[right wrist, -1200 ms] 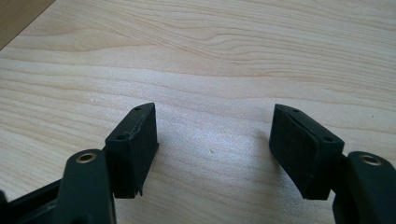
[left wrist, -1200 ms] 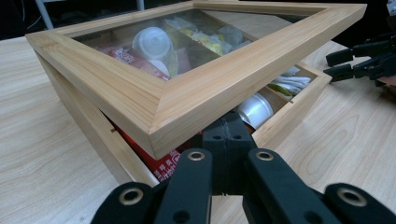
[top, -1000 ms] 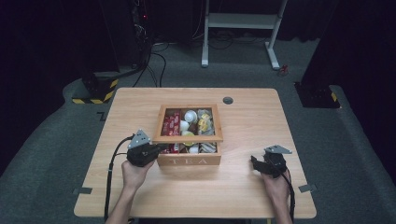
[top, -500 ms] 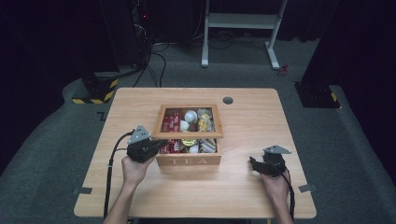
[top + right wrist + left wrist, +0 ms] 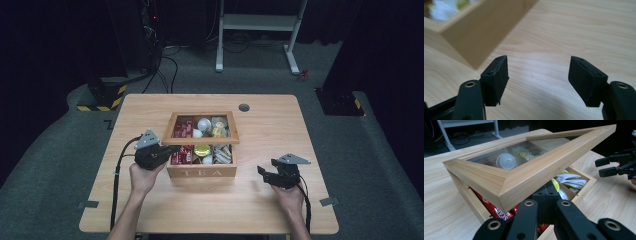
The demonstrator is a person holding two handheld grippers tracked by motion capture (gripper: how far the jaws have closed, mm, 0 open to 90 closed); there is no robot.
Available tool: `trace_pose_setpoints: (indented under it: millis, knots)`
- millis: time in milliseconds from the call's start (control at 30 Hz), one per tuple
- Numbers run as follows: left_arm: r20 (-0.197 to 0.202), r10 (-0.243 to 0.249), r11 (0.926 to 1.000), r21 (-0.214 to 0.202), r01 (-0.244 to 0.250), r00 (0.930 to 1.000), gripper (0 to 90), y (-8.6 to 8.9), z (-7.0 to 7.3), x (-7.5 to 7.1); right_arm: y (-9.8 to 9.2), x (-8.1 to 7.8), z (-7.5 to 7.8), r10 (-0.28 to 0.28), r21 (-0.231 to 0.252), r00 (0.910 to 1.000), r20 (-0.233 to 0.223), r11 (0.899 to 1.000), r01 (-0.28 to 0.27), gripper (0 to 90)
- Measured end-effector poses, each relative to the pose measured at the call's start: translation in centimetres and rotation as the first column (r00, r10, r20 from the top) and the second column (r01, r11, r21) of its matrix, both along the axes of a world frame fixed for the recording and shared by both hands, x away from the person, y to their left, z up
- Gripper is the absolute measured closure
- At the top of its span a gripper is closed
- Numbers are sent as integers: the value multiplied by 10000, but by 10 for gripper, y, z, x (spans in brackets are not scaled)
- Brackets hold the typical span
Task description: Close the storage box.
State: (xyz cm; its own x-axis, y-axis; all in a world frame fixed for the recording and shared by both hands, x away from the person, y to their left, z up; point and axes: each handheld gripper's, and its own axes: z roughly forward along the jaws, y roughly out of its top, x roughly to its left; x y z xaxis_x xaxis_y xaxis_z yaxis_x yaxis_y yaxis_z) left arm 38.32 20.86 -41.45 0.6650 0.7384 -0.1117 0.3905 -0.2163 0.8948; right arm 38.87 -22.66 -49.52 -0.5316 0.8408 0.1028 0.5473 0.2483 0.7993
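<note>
Here, wooden tea box [image 5: 202, 172], glass lid [image 5: 202, 127] half-raised

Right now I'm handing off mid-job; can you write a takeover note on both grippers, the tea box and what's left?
Left gripper: shut, jaws pushed under the lid at the box's left side, propping it partly open.
Right gripper: open, holding nothing, above the table to the right of the tea box.
Box: mid-table, packets and cups inside.
Done: lid raised partway.
Left: probably swing the lid fully open; the right gripper is free to help.
</note>
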Motion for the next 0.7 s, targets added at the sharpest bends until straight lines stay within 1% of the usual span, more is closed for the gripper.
trace_pose_setpoints:
  millis: [33, 100, 133, 200, 233, 267, 333, 400, 467, 500, 533, 567, 667, 700]
  knots:
    - [0, 0, 10000, 0, 0, 10000, 900, 0, 0, 0, 0, 0, 0, 0, 0, 10000, 0, 10000, 0, 333]
    - [8, -20, 10000, -4, 20, 10000, 900, 0, 2, 1, 6, 0, 4, 271, 81, 9996, 21, 9996, -271, 341]
    - [33, -31, 10000, 22, 31, 10000, 900, 1, 3, 2, 11, 1, 8, 563, 109, 9984, 82, 9984, -563, 348]
    - [-8, -52, 9999, -87, 52, 10000, 900, 1, 4, 3, 14, 1, 10, 652, 196, 9978, 92, 9977, -653, 353]
    - [-19, -71, 9999, -129, 71, 10000, 900, 1, 6, 4, 19, 1, 14, 892, 264, 9957, 239, 9956, -898, 359]
    - [-6, -47, 9999, -143, 47, 10000, 900, 1, 7, 4, 22, 0, 16, 1020, 262, 9942, 336, 9943, -1029, 362]
    - [14, -30, 9999, -149, 30, 10000, 900, 1, 8, 5, 25, 0, 18, 1121, 277, 9928, 410, 9932, -1133, 364]
    - [44, -24, 9999, -155, 24, 10000, 900, 1, 10, 7, 31, -2, 22, 1342, 318, 9894, 557, 9902, -1361, 373]
    - [-5, -50, 9998, -199, 50, 10000, 900, 1, 12, 8, 38, -3, 26, 1512, 333, 9857, 746, 9875, -1540, 403]
    - [-3, -63, 9998, -178, 63, 10000, 900, 2, 13, 9, 46, -4, 30, 1655, 313, 9824, 863, 9852, -1688, 415]
    - [-1, -63, 9998, -214, 63, 10000, 900, 2, 14, 9, 46, -4, 30, 1655, 313, 9824, 863, 9852, -1688, 415]
    - [-41, -83, 9996, -278, 82, 10000, 900, 2, 14, 10, 50, -4, 32, 1749, 331, 9808, 858, 9834, -1783, 417]
    - [-11, -75, 9997, -224, 75, 10000, 900, 2, 17, 11, 61, -2, 35, 2055, 233, 9748, 874, 9778, -2082, 417]
    - [-44, -73, 9997, -244, 72, 10000, 900, 2, 17, 11, 69, -2, 36, 2254, 179, 9703, 877, 9735, -2278, 414]
